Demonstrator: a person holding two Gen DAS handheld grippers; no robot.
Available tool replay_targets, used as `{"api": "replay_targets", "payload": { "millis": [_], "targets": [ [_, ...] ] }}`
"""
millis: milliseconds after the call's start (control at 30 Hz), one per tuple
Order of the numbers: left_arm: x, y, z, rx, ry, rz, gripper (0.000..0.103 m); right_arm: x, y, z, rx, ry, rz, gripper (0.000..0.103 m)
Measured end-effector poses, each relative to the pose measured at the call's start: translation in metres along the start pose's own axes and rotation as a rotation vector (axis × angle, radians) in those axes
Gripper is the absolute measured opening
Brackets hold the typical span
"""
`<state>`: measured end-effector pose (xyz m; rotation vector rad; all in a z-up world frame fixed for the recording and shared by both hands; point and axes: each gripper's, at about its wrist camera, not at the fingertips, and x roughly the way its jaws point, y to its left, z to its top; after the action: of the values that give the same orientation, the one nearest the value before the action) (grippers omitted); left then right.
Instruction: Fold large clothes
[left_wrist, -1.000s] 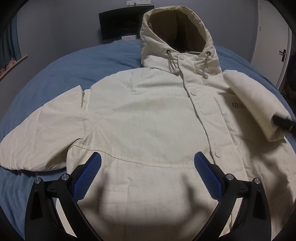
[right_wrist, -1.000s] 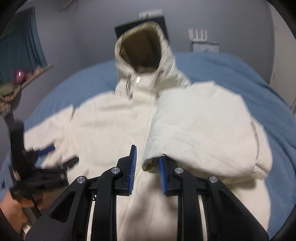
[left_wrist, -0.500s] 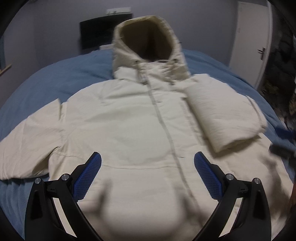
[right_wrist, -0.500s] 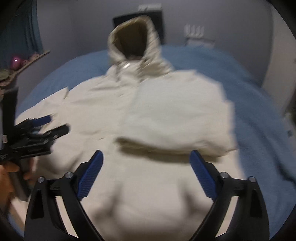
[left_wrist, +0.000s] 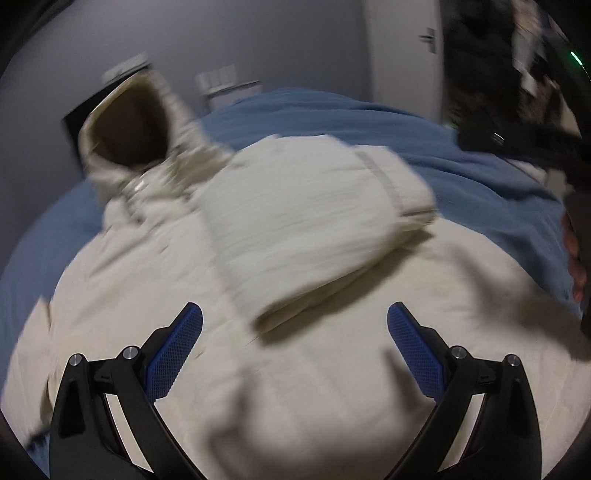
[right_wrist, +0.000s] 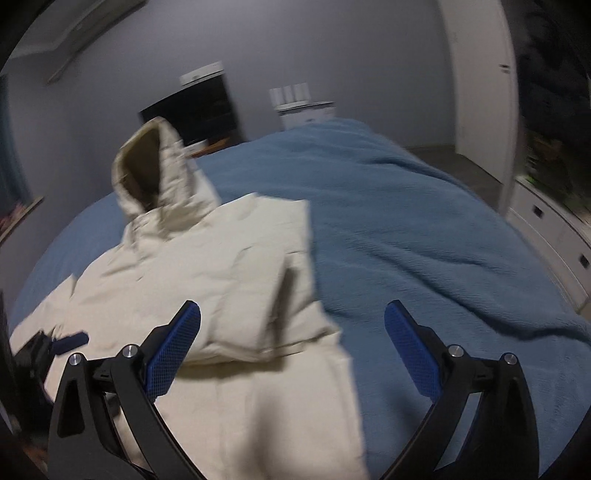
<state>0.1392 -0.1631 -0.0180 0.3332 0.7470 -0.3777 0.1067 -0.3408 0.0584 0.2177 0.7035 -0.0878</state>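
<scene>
- Across the middle of both views lies the cream hooded jacket (left_wrist: 295, 369), flat on the blue bedspread (right_wrist: 424, 221), hood (left_wrist: 125, 125) at upper left.
- Its sleeve (left_wrist: 314, 221) now sits folded over the chest; a second ago the right gripper (right_wrist: 291, 347) was pinching its cuff.
- That gripper's jaws have since sprung wide apart with nothing between them.
- Left gripper (left_wrist: 295, 347) is spread wide too, empty, low in its frame.
- So one sleeve's done; other side's next, I'd guess.

Each gripper has 2 black arms shaped like curved legs, with shiny round silver screws. The left gripper (left_wrist: 294, 321) and right gripper (right_wrist: 292, 319) have bumpy blue pads (left_wrist: 173, 354).
</scene>
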Motion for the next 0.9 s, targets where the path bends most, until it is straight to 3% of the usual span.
{"api": "replay_targets", "payload": {
  "millis": [200, 300, 367, 467, 500, 533, 600, 733, 900],
  "targets": [
    [0.030, -0.040, 0.023, 0.128, 0.014, -0.025, 0.095, 0.010, -0.021, 0.002, 0.060, 0.042, -0.035, 0.096],
    [0.047, -0.054, 0.036, 0.161, 0.046, -0.024, 0.082, 0.014, -0.034, 0.001, 0.126, 0.054, -0.054, 0.096],
    [0.059, -0.065, 0.041, 0.209, 0.072, 0.017, 0.077, 0.017, -0.040, 0.001, 0.153, 0.056, -0.045, 0.096],
    [0.071, -0.069, 0.043, 0.261, 0.093, 0.094, 0.059, 0.019, -0.045, 0.001, 0.168, 0.051, -0.035, 0.096],
    [0.072, -0.066, 0.044, 0.256, 0.094, 0.109, 0.042, 0.020, -0.045, 0.001, 0.169, 0.050, -0.031, 0.096],
    [0.072, -0.060, 0.045, 0.228, 0.100, 0.079, 0.032, 0.021, -0.044, 0.001, 0.168, 0.051, -0.027, 0.096],
    [0.066, -0.051, 0.046, 0.184, 0.089, 0.032, 0.020, 0.021, -0.042, 0.002, 0.163, 0.050, -0.019, 0.096],
    [0.042, -0.032, 0.050, 0.116, 0.023, 0.060, 0.017, 0.020, -0.035, 0.001, 0.141, 0.045, -0.011, 0.096],
    [-0.002, 0.023, 0.044, -0.040, -0.056, 0.073, 0.015, 0.019, -0.021, 0.000, 0.092, 0.042, -0.012, 0.096]
  ]
}}
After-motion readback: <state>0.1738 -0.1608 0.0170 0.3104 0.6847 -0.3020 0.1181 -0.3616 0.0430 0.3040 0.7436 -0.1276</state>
